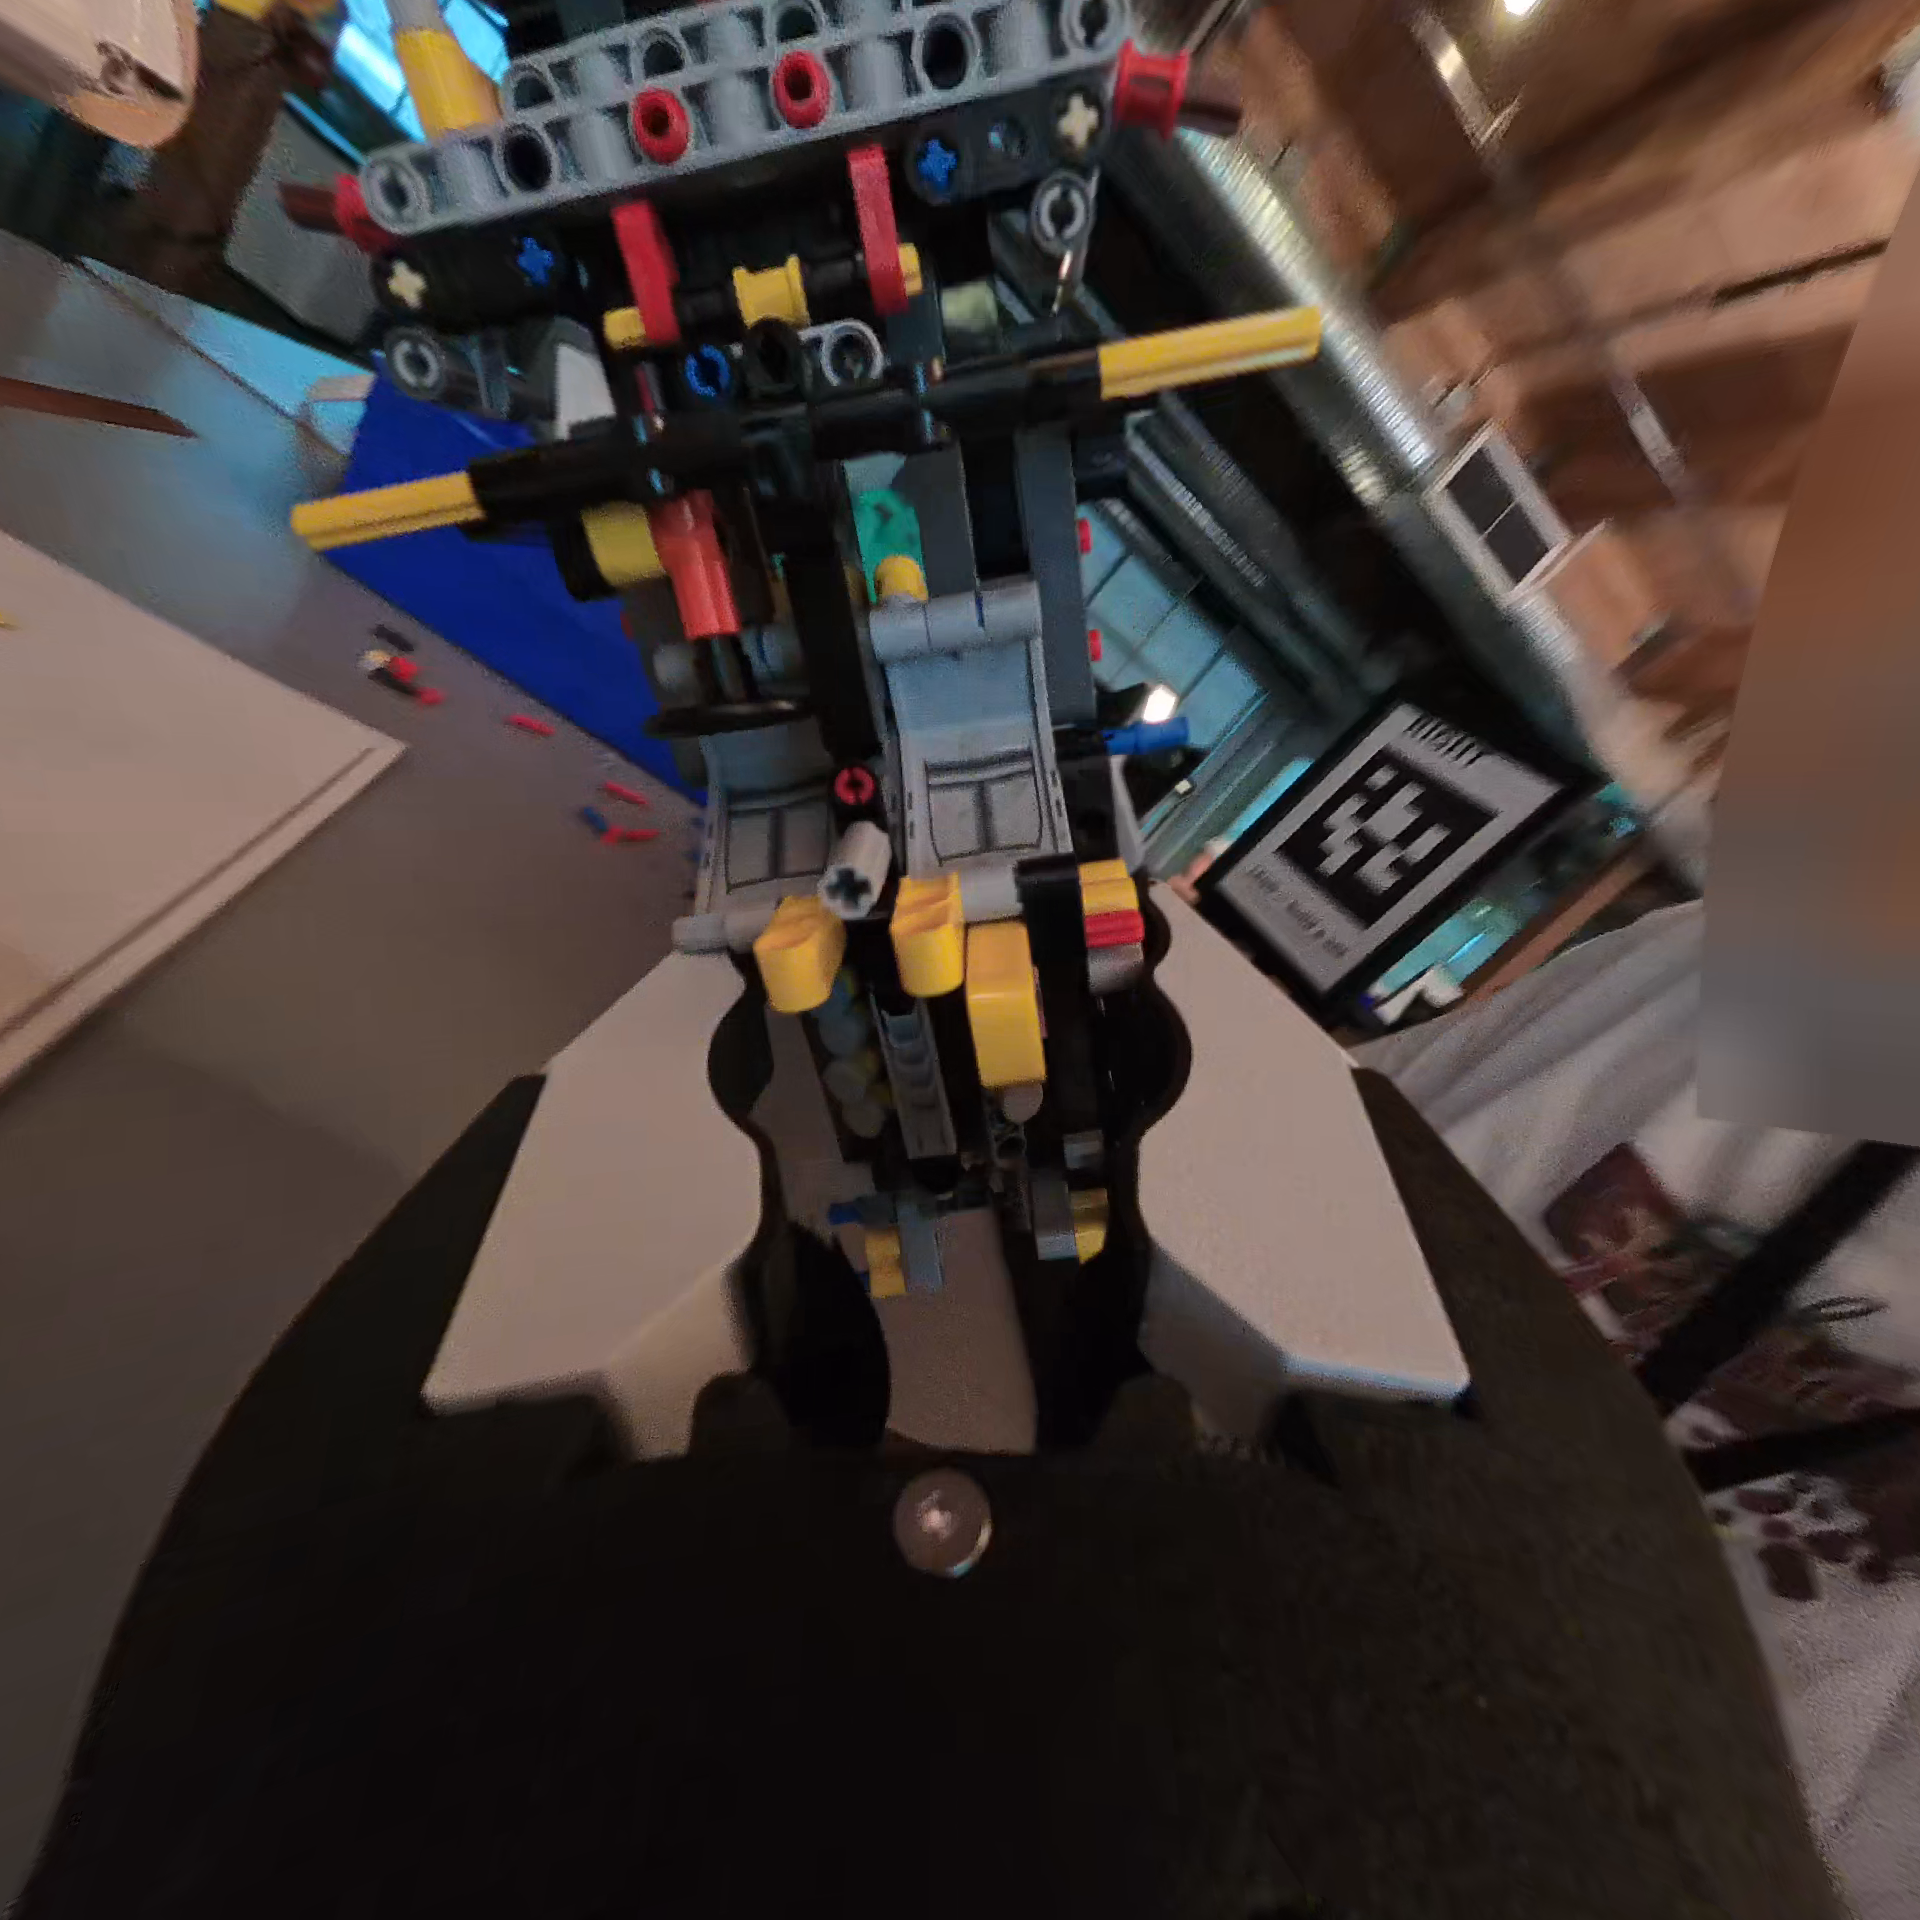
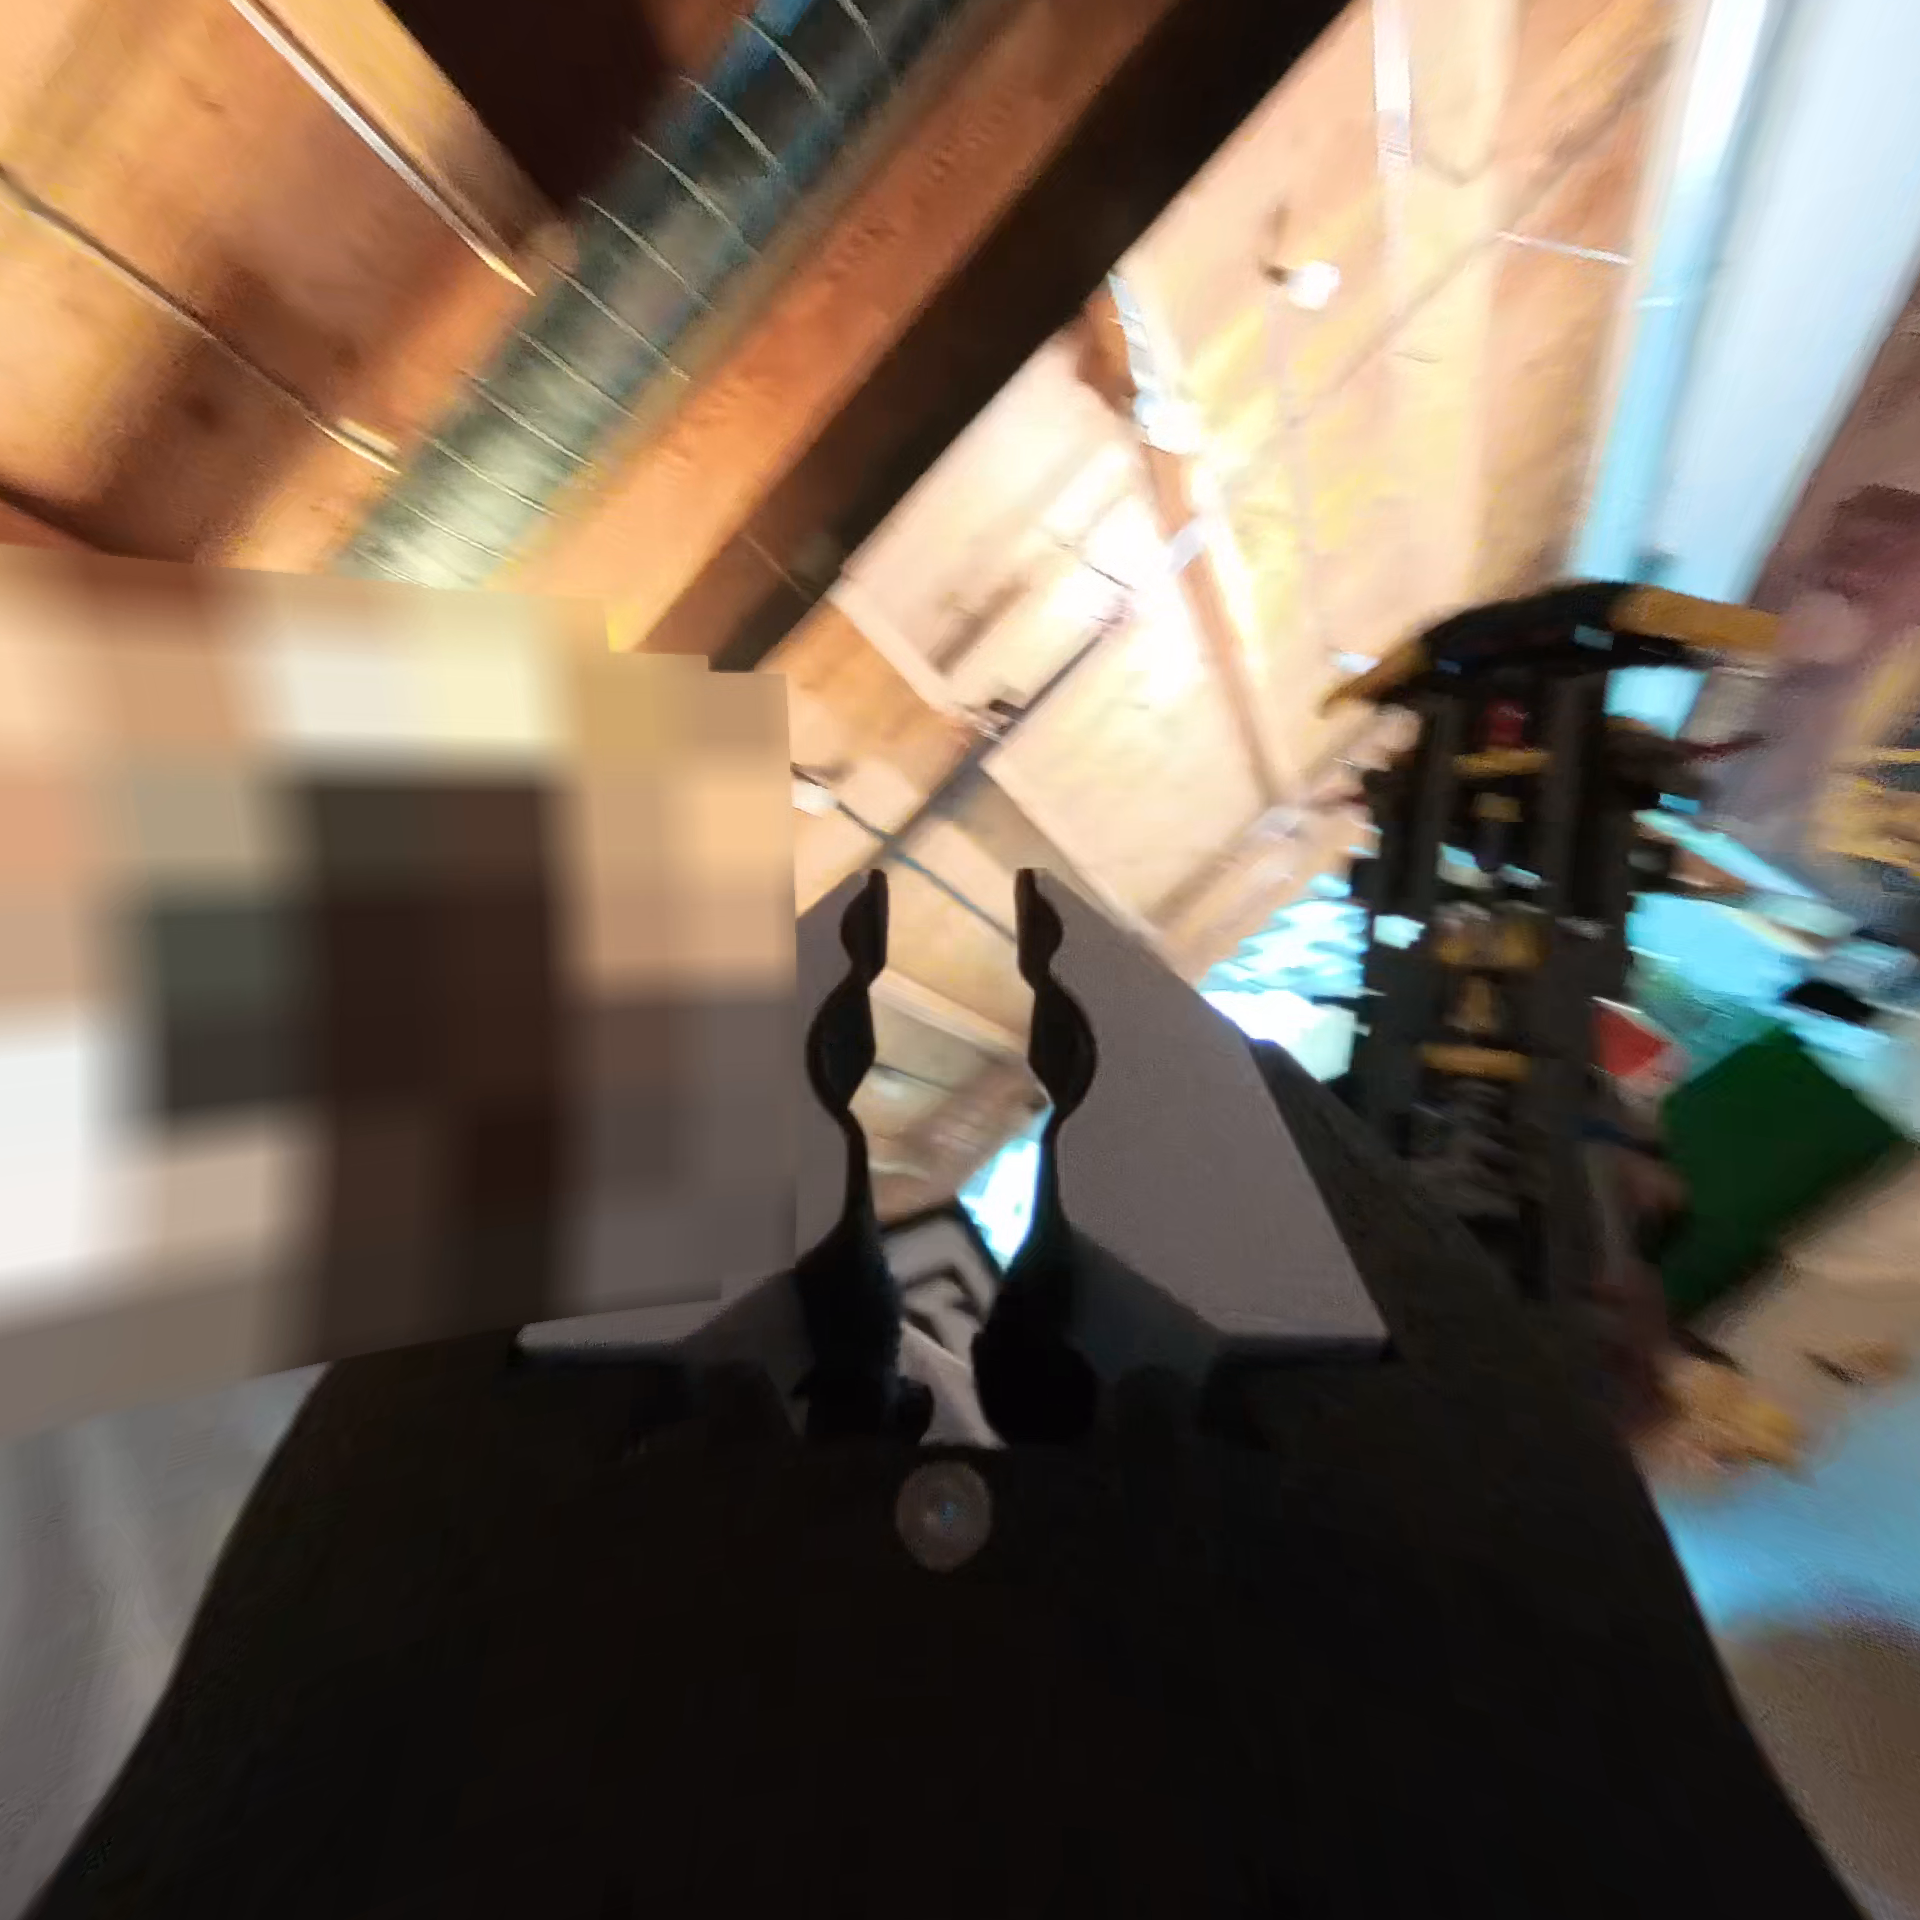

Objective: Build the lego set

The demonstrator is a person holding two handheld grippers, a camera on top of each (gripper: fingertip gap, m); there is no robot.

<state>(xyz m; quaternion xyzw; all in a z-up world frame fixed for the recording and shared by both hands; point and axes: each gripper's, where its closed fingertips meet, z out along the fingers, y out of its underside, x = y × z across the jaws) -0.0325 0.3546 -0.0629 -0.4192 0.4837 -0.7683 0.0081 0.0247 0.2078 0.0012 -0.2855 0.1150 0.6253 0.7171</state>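
A blue bin point(image 1: 488, 582) sits on the grey counter point(image 1: 312, 987), close to the far edge. A pale board point(image 1: 156, 810) lies flat on the counter nearer this way. Off to the other side a black-and-white marker card point(image 1: 1382, 842) in a white frame stands tilted. Overhead runs a ribbed metal duct point(image 2: 582, 312) between reddish wooden beams point(image 2: 208, 270), all smeared with motion blur. Lower down, something green and box-like point(image 2: 1766, 1153) shows against a bright turquoise patch, too blurred to make out further.
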